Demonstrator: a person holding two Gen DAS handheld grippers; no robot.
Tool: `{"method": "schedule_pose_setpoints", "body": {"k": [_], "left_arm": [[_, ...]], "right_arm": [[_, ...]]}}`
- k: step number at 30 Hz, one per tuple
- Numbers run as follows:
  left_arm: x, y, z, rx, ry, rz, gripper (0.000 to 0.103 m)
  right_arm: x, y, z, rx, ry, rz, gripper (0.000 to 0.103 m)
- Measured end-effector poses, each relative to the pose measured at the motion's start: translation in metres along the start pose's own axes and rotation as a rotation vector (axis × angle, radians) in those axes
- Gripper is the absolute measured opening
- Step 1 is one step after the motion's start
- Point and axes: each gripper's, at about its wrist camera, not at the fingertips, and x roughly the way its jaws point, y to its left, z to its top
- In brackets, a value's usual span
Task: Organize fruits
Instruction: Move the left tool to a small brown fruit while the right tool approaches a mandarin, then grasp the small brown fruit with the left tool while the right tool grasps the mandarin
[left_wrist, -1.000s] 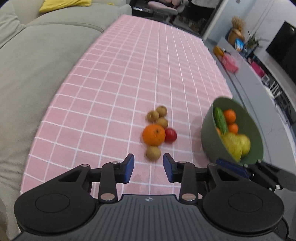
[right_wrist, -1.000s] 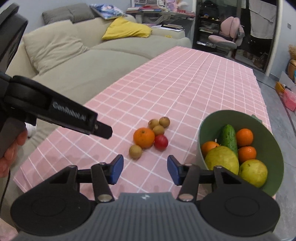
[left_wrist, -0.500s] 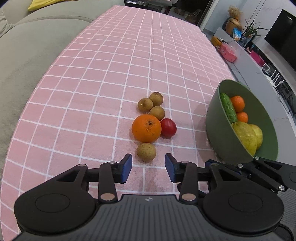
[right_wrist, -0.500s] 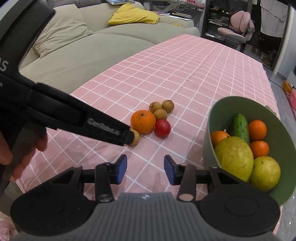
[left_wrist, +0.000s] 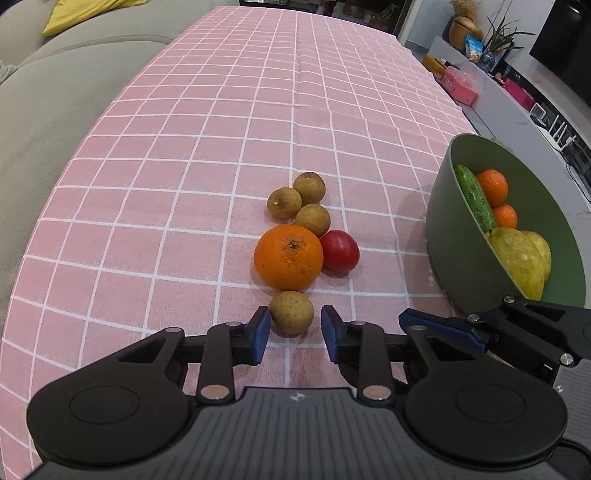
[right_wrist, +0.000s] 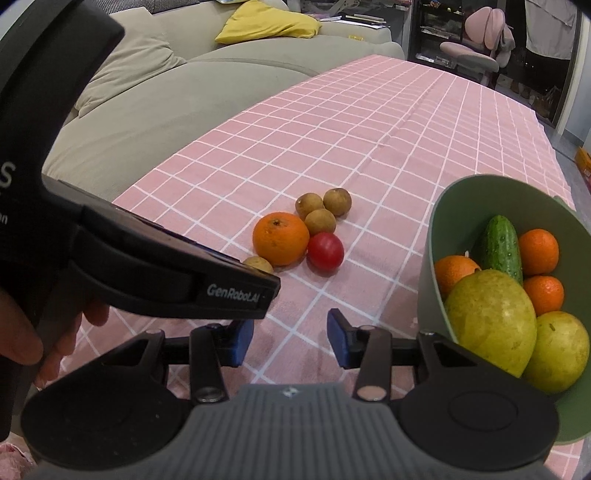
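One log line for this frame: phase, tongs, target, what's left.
phase: grasp | left tongs: closing around near longan, not yet pinched | right tongs: open, empty | bowl: part filled | loose: orange, tomato

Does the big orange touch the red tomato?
Touching. The left wrist view shows the orange pressed against the tomato, no tablecloth visible between them.

Black tongs (left_wrist: 294, 328) with blue pads (left_wrist: 263, 326), silver screws, white "GenRobot.AI" lettering.

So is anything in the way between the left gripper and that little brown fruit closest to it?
Nothing visible. The nearest longan already sits between the closing left gripper fingers, apart from the orange beyond it.
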Motion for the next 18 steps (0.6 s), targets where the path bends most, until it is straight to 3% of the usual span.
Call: {"method": "schedule_pose_setpoints", "body": {"k": [9,13,18], "left_arm": [[-0.010,0.006,0.003,-0.008,-0.029,0.007,0.029],[-0.029,0.023,0.012,-0.051,-0.087,0.039,0.029],[-0.035,0.041,0.018,-0.103,-0.103,0.083,0.029]], "right_arm": [[0.004,-0.002,0.001,0.006,-0.010,0.009,0.041],[0.006,0.001,0.008,-0.017,-0.041,0.002,0.040],[0.018,0.013,0.026,-0.081,-0.089,-0.019,0.040]]}}
